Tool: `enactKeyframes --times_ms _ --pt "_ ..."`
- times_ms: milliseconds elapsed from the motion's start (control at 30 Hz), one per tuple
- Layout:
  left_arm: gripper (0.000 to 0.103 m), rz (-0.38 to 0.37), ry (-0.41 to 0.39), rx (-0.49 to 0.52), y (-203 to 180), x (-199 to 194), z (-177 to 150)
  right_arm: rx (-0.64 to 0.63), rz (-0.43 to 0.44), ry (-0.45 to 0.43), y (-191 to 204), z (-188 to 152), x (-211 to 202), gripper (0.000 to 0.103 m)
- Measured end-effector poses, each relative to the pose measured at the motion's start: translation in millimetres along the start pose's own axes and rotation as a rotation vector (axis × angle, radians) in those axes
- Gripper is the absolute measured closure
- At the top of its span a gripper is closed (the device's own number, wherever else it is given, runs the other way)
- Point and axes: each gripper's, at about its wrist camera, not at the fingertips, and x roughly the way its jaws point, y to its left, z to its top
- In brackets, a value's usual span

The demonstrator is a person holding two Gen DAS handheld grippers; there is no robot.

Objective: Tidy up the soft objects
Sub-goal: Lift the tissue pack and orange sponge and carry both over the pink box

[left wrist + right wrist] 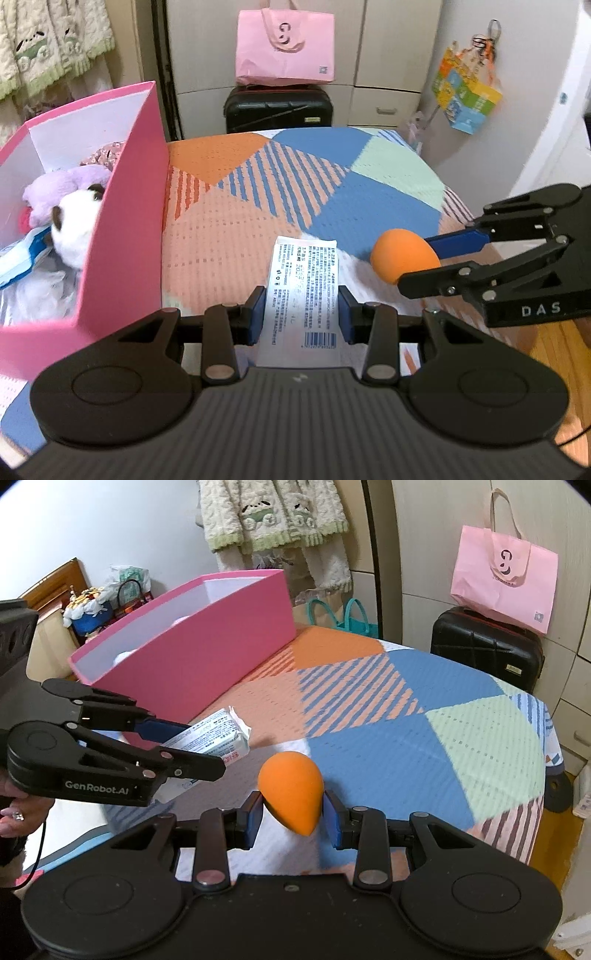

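My left gripper [302, 314] is shut on a white tissue pack [303, 291] with printed text and a barcode, held above the patchwork cloth; the pack also shows in the right wrist view [218, 734]. My right gripper [293, 814] is shut on an orange egg-shaped sponge [291, 794], which also shows in the left wrist view [404, 255]. A pink box [122, 229] stands at the left, holding a purple plush [62, 188], a white plush [74, 229] and other soft items. The left gripper [207, 746] is just in front of the box [192, 653].
A patchwork cloth [332, 192] covers the round table. Behind it stand a black suitcase [279, 109] with a pink tote bag [284, 48] on top, and white cabinets. A colourful bag [467, 96] hangs at the right. Fleece clothes [273, 513] hang behind the box.
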Motion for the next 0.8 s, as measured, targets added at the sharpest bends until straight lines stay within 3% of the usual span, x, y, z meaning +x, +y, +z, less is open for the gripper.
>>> enactKeyframes --times_ms 167,433,800 --pt "0.065 -0.065 0.027 0.024 1 -29 -15 -0.005 -0.005 0.010 28 -8 -17 0.063" --pt "0.065 -0.146 0.056 0.041 16 -85 -35 -0.020 0.062 0.003 69 -15 -44 0.063" --pt "0.065 -0.142 -0.055 0.035 52 -153 -40 -0.112 0.144 -0.061 129 7 -63 0.063"
